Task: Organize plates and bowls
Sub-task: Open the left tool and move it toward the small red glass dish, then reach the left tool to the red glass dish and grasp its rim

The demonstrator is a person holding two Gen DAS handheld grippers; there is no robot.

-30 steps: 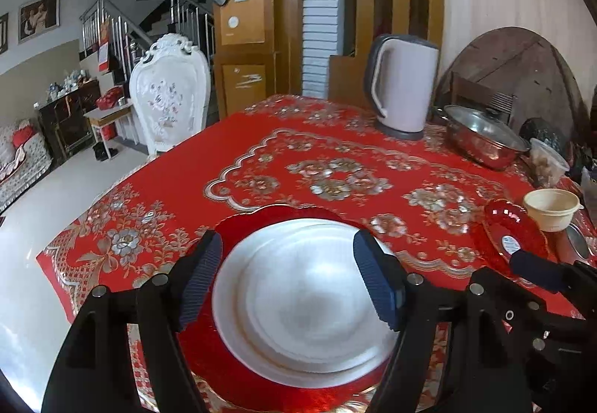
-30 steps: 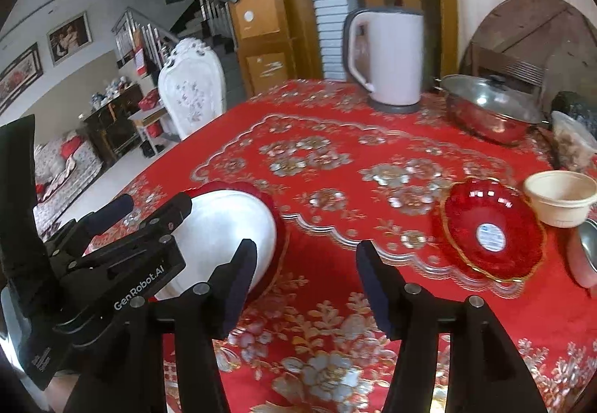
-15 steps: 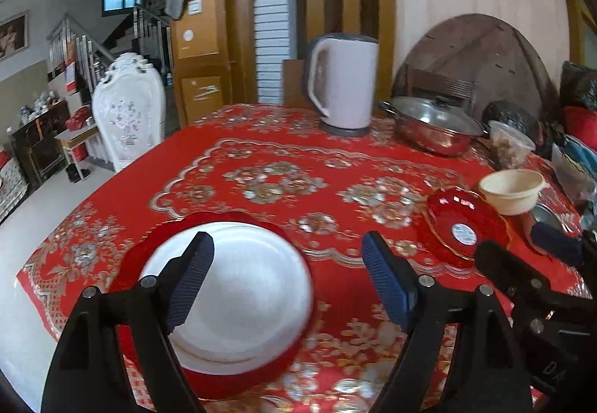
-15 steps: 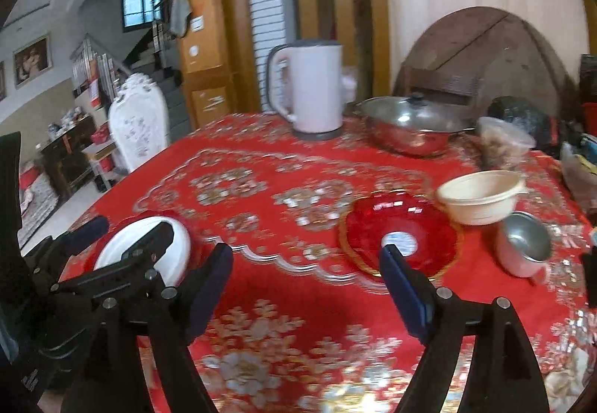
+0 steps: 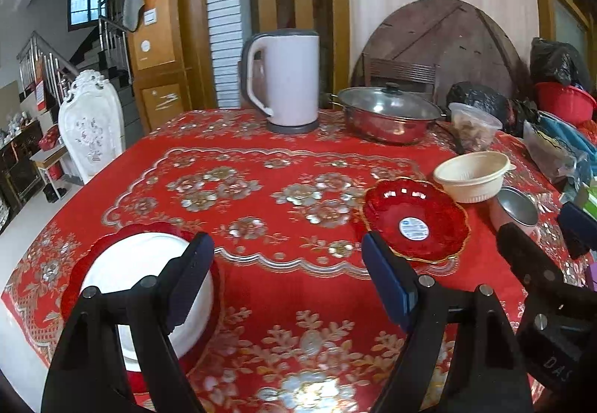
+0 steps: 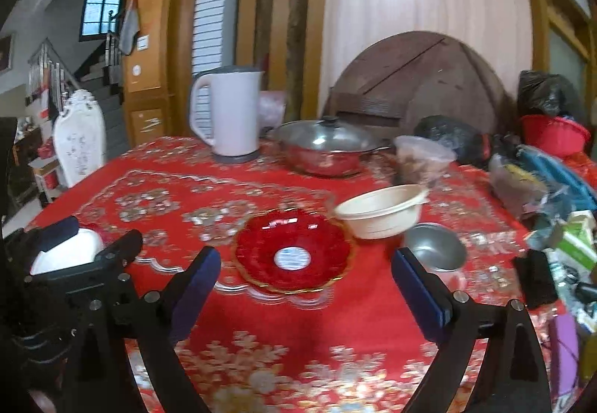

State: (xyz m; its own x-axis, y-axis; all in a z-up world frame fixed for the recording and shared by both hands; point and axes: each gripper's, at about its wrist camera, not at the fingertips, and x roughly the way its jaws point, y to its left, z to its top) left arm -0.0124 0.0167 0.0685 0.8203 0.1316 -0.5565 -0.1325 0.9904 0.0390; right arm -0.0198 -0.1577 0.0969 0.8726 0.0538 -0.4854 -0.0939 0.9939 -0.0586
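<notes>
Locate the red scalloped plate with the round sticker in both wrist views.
Left wrist: the red scalloped plate sits right of centre, just beyond the left gripper and its right fingertip.
Right wrist: the same plate lies near the centre, just beyond the open fingers of the right gripper.
Shared landmark: the cream bowl stands just behind the plate, to its right, in both.
</notes>
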